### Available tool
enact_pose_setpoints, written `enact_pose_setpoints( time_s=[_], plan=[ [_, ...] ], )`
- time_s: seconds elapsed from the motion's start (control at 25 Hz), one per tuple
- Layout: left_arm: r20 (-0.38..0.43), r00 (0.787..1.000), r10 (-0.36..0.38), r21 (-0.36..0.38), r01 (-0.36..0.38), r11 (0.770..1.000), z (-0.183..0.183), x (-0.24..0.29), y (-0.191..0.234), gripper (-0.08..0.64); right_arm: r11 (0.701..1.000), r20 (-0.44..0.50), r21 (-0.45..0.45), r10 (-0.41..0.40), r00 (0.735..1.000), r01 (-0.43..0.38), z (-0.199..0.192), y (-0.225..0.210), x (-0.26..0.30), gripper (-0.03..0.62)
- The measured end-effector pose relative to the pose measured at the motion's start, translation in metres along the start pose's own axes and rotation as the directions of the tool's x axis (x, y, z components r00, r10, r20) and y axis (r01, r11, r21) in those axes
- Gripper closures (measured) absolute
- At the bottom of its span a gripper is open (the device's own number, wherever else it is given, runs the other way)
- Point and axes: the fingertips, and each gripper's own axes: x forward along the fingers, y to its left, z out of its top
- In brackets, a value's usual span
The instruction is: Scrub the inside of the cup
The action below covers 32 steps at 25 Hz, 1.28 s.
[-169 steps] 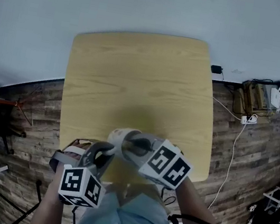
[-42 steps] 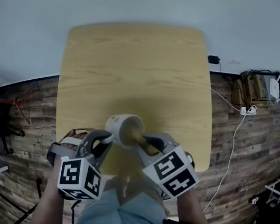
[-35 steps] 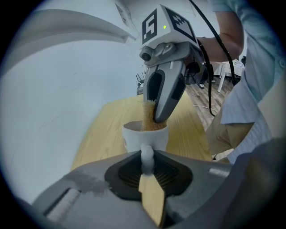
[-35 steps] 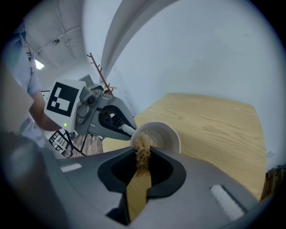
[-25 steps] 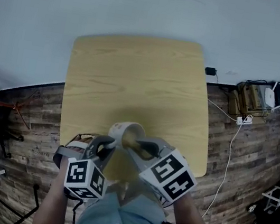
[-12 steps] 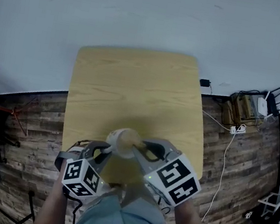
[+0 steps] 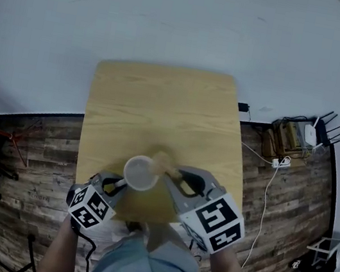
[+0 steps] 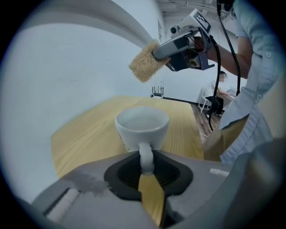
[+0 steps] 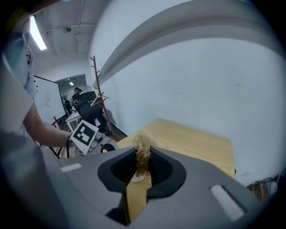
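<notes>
Left claw point(image 8: 147, 172) is clamped on the cup point(image 8: 142, 127) by its handle point(image 8: 146, 156); the jaws have just eased open a touch, but the handle sits between the pads and I judge the grip is holding. The cup is upright with its mouth facing up, over the near part of the worktop point(image 7: 161, 111); I can't tell whether its base touches the wood or hangs just above it.

Right claw point(image 9: 142, 167) is closed on the scrubber point(image 9: 142, 150), a tan fibrous pad pinched edge-on between the jaws and sticking out past the tips.

Key relation: the scrubber is outside the cup; from the left gripper view it sits above the rim and off to the right, well clear of the mouth; from the head view it is just past the rim on the far-right side. The cup's axis is vertical; the scrubber's long axis runs along the right claw, which is tilted nose-down toward the cup.

Contents: the cup interior reads plain white; nothing is visible inside.

My call: the next move belongs to the right claw; shift it toward the left claw until it is over the mouth, then drop along the cup axis; the left claw only has to keep the cup steady; the risk is the handle twisting in that light grip once the scrubber pushes on the wall.
</notes>
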Motion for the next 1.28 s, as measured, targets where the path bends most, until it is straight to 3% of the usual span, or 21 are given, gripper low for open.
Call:
enact_pose_setpoints(
  time_s=[0.16, 0.4, 0.68, 0.8, 0.88, 0.96, 1.0, 1.12, 1.28],
  plan=[
    [0.011, 1.000, -0.006, -0.038, 0.007, 0.999, -0.012, 0.003, -0.005, 0.483, 1.000, 0.014, 0.003, -0.011, 1.000, 0.010, 0.003, 0.005, -0.004, 0.534],
    [0.019, 1.000, 0.021, -0.027, -0.021, 0.999, -0.014, 0.000, -0.007, 0.482, 1.000, 0.031, 0.020, -0.023, 0.999, 0.022, 0.002, 0.010, -0.006, 0.532],
    [0.031, 0.999, 0.012, -0.107, -0.009, 0.994, -0.030, -0.024, -0.011, 0.472, 0.998, 0.068, 0.059, -0.025, 0.997, 0.021, -0.001, 0.014, 0.001, 0.531],
    [0.045, 0.997, 0.055, -0.129, -0.049, 0.990, -0.034, -0.046, -0.006, 0.472, 0.997, 0.117, 0.081, -0.027, 0.993, 0.018, 0.009, 0.017, 0.001, 0.531],
    [0.103, 0.988, 0.111, -0.174, -0.092, 0.980, -0.021, -0.068, 0.004, 0.472, 0.996, 0.159, 0.082, -0.031, 0.987, 0.018, 0.018, 0.019, 0.000, 0.531],
    [0.191, 0.963, 0.192, -0.260, -0.138, 0.956, 0.006, -0.092, 0.016, 0.472, 0.997, 0.206, 0.081, -0.035, 0.978, 0.019, 0.029, 0.020, -0.002, 0.531],
    [0.241, 0.940, 0.240, -0.313, -0.158, 0.936, 0.023, -0.104, 0.024, 0.472, 0.997, 0.229, 0.079, -0.038, 0.973, 0.020, 0.035, 0.021, -0.004, 0.531],
    [0.384, 0.839, 0.386, -0.440, -0.201, 0.875, 0.078, -0.143, 0.049, 0.477, 0.998, 0.298, 0.059, -0.045, 0.954, 0.028, 0.058, 0.024, -0.009, 0.529],
    [0.467, 0.699, 0.542, -0.459, -0.333, 0.824, 0.128, -0.195, 0.069, 0.538, 0.998, 0.372, 0.032, -0.065, 0.926, 0.057, 0.084, 0.031, -0.015, 0.529]
  ],
)
